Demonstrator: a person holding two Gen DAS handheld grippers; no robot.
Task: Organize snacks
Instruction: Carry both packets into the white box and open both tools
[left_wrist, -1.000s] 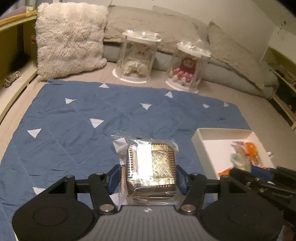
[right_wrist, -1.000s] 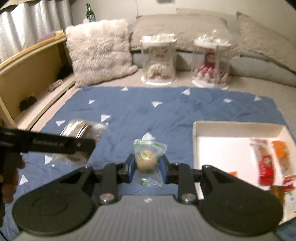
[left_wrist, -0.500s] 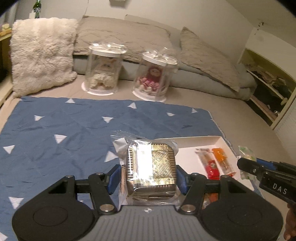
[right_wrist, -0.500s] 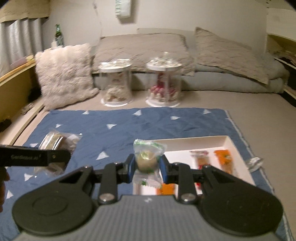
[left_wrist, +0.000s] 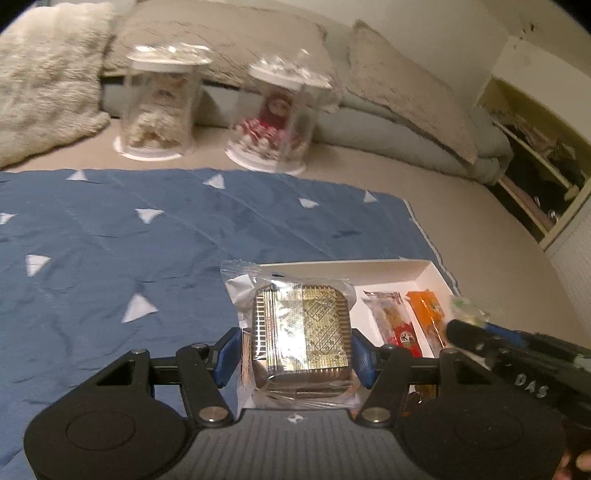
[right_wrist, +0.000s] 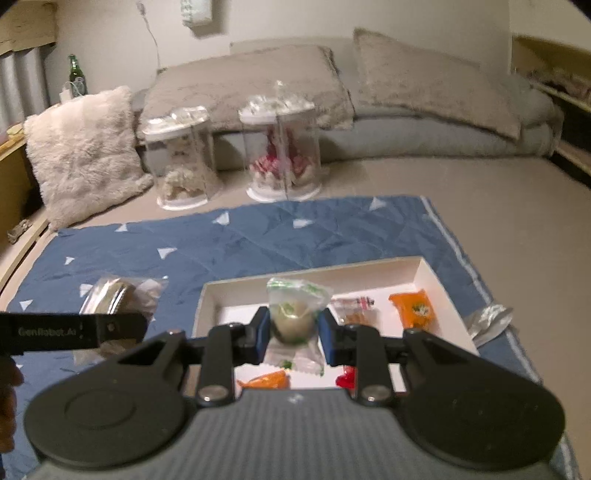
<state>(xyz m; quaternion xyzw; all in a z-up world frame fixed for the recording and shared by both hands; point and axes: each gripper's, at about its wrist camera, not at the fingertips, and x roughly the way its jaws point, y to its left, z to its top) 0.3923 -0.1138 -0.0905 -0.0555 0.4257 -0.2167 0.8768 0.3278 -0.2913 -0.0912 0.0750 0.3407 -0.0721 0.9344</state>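
Jaws of the left gripper (left_wrist: 293, 349) clamp a clear-wrapped square gold biscuit pack (left_wrist: 301, 330) beside the white box (right_wrist: 430, 273), while the right gripper (right_wrist: 294, 334), nearly shut, pinches a round beige sweet (right_wrist: 293, 319) in green-printed wrap over that box.

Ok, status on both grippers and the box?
Left gripper shut on gold biscuit pack. Right gripper shut on green-print bun pack, over white box. Nothing blocking.

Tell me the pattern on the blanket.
The blanket is blue with scattered white triangles, clearest in the right wrist view.
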